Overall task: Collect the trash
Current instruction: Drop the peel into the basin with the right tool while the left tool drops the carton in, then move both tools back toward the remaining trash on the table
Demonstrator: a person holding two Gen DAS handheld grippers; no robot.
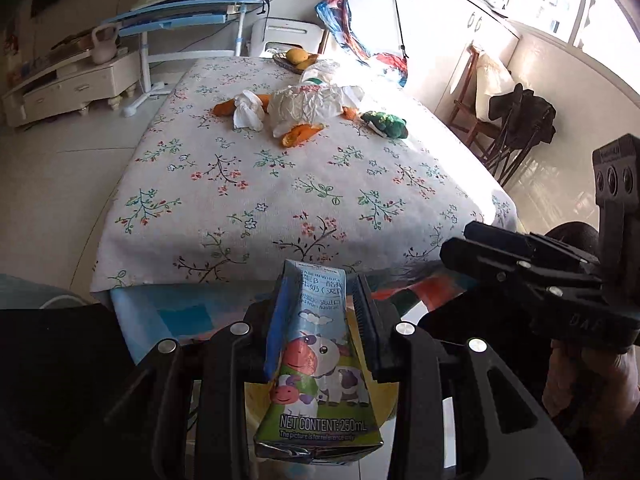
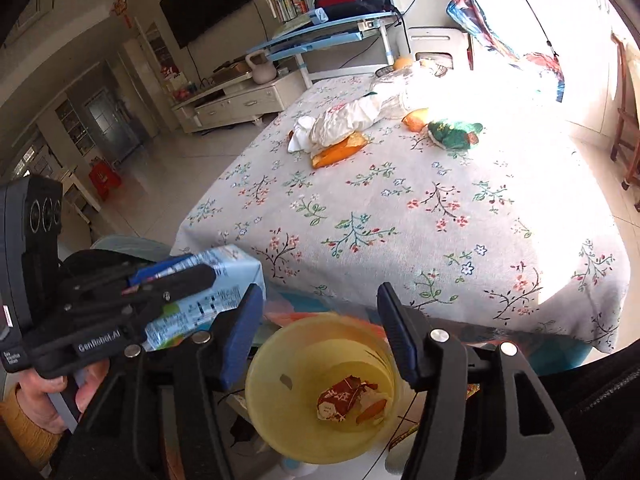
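My left gripper [image 1: 318,300] is shut on a 250 mL milk carton [image 1: 316,364] printed with cartoon cows, held just off the near edge of the floral-cloth table [image 1: 280,200]. In the right wrist view the same carton [image 2: 228,276] sits in the left gripper [image 2: 200,270] at the left. My right gripper [image 2: 318,296] stands open, empty, above a yellow bin [image 2: 280,356] that holds a red crumpled wrapper [image 2: 344,398]. On the far part of the table lie a white tissue [image 1: 248,110], orange peels [image 1: 300,134], a crumpled white bag [image 1: 308,104] and a green bundle [image 1: 386,122].
A fruit bowl [image 1: 294,58] stands at the table's far edge. A wooden chair draped with dark clothes [image 1: 520,120] is to the right, a blue desk [image 1: 180,20] and a low white cabinet [image 1: 68,84] to the far left. A hand [image 2: 40,396] grips the left gripper's handle.
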